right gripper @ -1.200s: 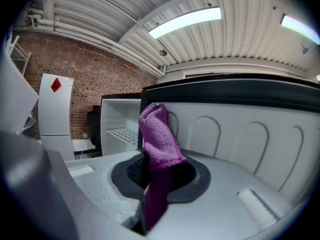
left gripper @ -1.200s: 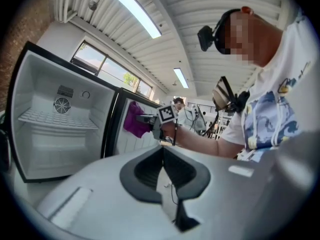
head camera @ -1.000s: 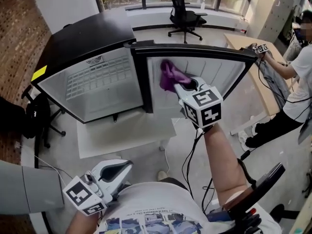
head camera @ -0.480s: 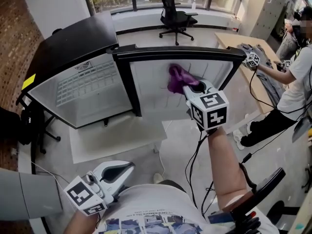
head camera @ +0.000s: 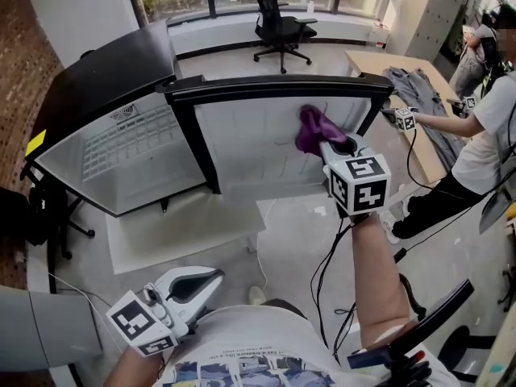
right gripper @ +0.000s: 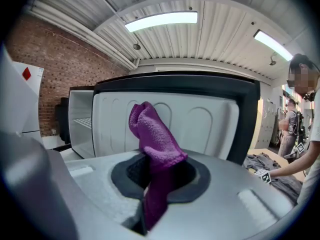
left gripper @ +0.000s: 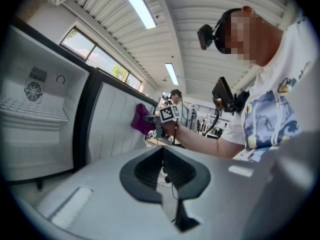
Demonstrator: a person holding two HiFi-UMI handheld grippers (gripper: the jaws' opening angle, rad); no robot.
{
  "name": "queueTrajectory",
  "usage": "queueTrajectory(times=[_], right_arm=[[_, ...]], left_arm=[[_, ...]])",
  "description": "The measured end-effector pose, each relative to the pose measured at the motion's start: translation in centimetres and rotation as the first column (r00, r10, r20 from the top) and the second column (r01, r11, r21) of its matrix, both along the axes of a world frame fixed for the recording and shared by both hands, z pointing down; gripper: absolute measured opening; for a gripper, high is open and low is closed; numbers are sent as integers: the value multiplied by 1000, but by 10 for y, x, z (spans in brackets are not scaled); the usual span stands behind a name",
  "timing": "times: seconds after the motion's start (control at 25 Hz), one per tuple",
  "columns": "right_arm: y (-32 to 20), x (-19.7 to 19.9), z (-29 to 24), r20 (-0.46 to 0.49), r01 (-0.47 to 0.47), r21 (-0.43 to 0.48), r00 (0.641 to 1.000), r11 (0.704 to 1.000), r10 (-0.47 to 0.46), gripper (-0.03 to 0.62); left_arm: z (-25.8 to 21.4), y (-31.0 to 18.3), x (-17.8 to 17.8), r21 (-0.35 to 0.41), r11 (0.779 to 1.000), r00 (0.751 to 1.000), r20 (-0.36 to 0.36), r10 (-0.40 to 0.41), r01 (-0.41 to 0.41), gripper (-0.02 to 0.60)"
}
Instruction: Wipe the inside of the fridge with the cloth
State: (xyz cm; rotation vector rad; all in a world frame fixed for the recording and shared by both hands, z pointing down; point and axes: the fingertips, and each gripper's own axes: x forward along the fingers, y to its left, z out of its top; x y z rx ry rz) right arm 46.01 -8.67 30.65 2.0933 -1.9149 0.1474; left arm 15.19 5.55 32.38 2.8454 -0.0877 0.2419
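A small black fridge (head camera: 97, 79) stands open, white inside, with its door (head camera: 274, 131) swung out towards me. My right gripper (head camera: 330, 147) is shut on a purple cloth (head camera: 316, 129) and holds it against the white inner face of the door, towards its right side. In the right gripper view the purple cloth (right gripper: 155, 144) rises from between the jaws in front of the door liner (right gripper: 200, 121). My left gripper (head camera: 205, 279) hangs low by my body, away from the fridge, jaws together and nothing in them. The left gripper view shows the purple cloth (left gripper: 142, 120) on the door from the side.
A wire shelf (head camera: 129, 139) shows inside the fridge. A white mat (head camera: 185, 224) lies on the floor below the door. Another person (head camera: 476, 135) stands at a wooden table (head camera: 407, 75) on the right with a marked gripper. An office chair (head camera: 278, 18) stands by the windows.
My right gripper has slid the purple cloth rightward across the inner face of the door. The left gripper has stayed put. The head view has shifted slightly.
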Motion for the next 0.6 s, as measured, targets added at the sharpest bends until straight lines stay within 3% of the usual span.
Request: queueTrajectory(times=[0.36,0.6], right_arm=[[27,46,0,23,-152,9,988,988,152,52],[42,60,2,26,-193,17,981,981,193,52]], left_arm=[[1,4,16,-17,999,999,0,39,-39,8],[5,7,24,-16,997,998,1,70,-70,8]])
